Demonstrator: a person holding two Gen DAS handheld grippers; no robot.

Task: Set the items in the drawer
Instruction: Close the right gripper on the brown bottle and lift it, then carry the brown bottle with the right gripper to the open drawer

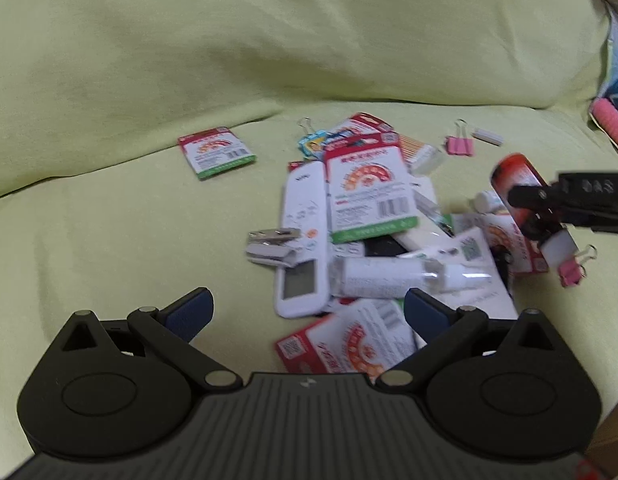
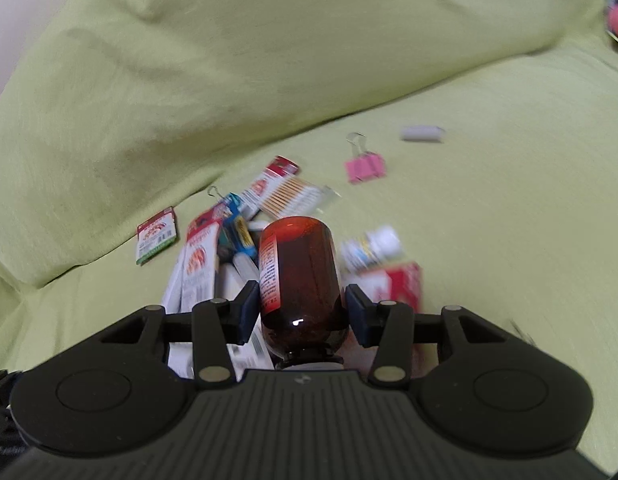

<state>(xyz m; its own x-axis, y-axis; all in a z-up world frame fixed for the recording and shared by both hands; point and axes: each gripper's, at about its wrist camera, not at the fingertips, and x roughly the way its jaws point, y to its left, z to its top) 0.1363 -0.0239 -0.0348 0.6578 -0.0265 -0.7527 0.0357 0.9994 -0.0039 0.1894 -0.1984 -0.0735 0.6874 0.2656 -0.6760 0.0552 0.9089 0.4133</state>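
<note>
Clamped between the right gripper's (image 2: pixel 301 310) blue pads, a brown bottle (image 2: pixel 299 276) with a red label points away from the camera, its neck toward the wrist, lifted over the pile (image 2: pixel 213 264) of boxes. Left gripper (image 1: pixel 307 312) hangs with its jaws spread wide and empty, just above a red-and-white box (image 1: pixel 349 344), with a white remote (image 1: pixel 303 240) ahead of it. Beyond the pile, a pink clip (image 2: pixel 365 166) lies on the green sheet (image 2: pixel 489 200). No drawer is in view.

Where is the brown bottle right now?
The brown glass bottle with a red label sits clamped in the right gripper, above the pile of red-and-white packets on the green sheet.
</note>
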